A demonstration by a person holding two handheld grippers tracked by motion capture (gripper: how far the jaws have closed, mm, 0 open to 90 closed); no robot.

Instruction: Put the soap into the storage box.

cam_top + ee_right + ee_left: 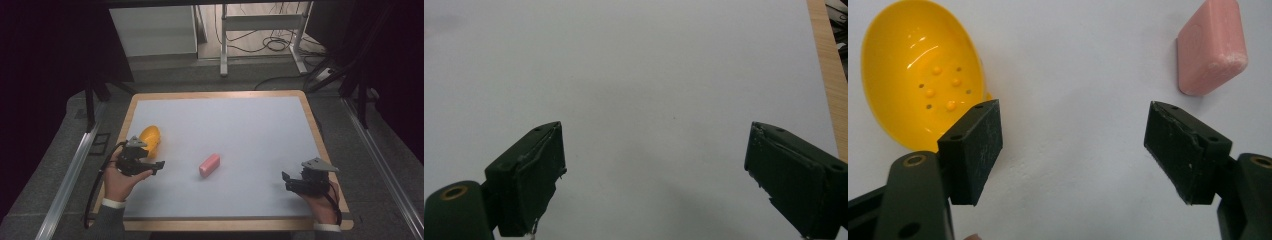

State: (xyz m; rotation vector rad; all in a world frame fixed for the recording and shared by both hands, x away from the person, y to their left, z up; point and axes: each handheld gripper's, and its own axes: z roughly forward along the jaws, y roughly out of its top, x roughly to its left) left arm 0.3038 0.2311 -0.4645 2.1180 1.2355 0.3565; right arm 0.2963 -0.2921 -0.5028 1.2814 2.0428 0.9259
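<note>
The table [260, 115] in front of me is the biggest thing here, a pale grey-white top with a wooden rim, and both my hands rest over its near edge. At its left side lies the yellow soap dish [150, 139], an oval shell with small raised bumps and holes in its floor [923, 75], hollow side up. Near the middle of the table, well apart from the dish, lies the pink soap bar [209, 165], set at a slant; through my left gripper view it sits ahead and to the right [1211, 47].

My left gripper [159, 166] hovers just beside the dish, pointing toward the soap, its jaws spread wide with nothing between them [1073, 145]; one jaw overlaps the dish's near rim in that view. My right gripper [285, 181] sits near the table's right front corner, far from the soap, its jaws wide apart too over bare tabletop [654, 170].
</note>
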